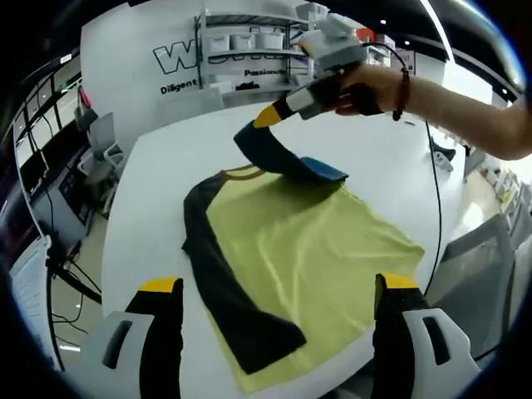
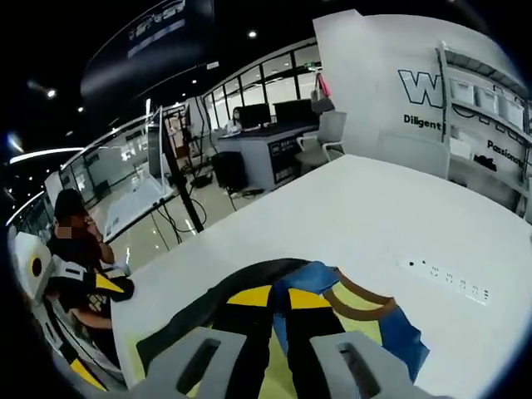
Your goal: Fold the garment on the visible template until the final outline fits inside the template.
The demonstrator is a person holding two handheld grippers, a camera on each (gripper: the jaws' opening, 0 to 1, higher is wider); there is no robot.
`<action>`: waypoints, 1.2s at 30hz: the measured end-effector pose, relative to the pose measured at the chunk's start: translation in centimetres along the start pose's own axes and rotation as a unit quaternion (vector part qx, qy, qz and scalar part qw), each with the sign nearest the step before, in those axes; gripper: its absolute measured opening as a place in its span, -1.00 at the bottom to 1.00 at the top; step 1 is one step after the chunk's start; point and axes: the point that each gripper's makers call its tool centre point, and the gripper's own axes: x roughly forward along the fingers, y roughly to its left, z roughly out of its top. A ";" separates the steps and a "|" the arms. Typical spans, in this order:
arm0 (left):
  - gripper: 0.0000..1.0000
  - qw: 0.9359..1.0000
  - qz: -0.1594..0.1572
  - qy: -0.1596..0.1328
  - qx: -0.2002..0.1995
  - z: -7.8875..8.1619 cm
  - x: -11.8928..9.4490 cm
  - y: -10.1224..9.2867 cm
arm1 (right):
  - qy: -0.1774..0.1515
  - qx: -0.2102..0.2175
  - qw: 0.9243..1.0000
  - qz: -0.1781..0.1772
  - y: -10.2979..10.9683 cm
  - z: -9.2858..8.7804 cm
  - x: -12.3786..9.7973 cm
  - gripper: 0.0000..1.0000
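in the left gripper view, the left gripper [image 1: 278, 303] is hanging with its jaws wide apart and nothing between them, above the near edge of the shirt [image 1: 307, 249]. the shirt is lying flat on the white table [image 1: 158, 208], yellow body with dark sleeves. at the far side the right gripper [image 1: 268, 116], held in a hand [image 1: 370, 87], is lifting one dark sleeve [image 1: 270, 150] off the table. in the right gripper view, the right gripper [image 2: 273, 301] is sitting with its jaws together on that sleeve [image 2: 303, 278], and a power strip [image 2: 445, 278] is lying on the table to the right.
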 end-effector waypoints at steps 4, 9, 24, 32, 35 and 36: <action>0.97 1.000 0.001 0.003 0.002 -0.1 -0.1 0.2 | 0.015 -0.003 1.000 0.003 0.8 -1.0 1.2 -1.00; 0.96 1.000 0.003 0.001 -0.001 -0.1 -0.1 0.5 | 0.015 -0.009 1.000 0.007 1.7 -0.9 1.8 -1.00; 0.96 1.000 0.005 -0.001 0.002 -0.4 -0.3 1.0 | -0.011 -0.027 0.999 0.040 5.3 0.3 4.5 -1.00; 0.95 1.000 0.007 -0.003 0.001 -0.7 -0.6 1.3 | 0.034 -0.023 0.998 0.041 5.1 -3.3 6.8 -1.00; 0.95 1.000 0.010 -0.003 0.002 -0.8 -0.7 1.5 | 0.048 -0.021 0.997 0.053 5.7 -4.5 7.9 -1.00; 0.95 1.000 0.009 -0.004 0.001 -0.8 -0.7 1.5 | 0.049 -0.016 0.997 0.058 6.0 -4.7 8.2 -1.00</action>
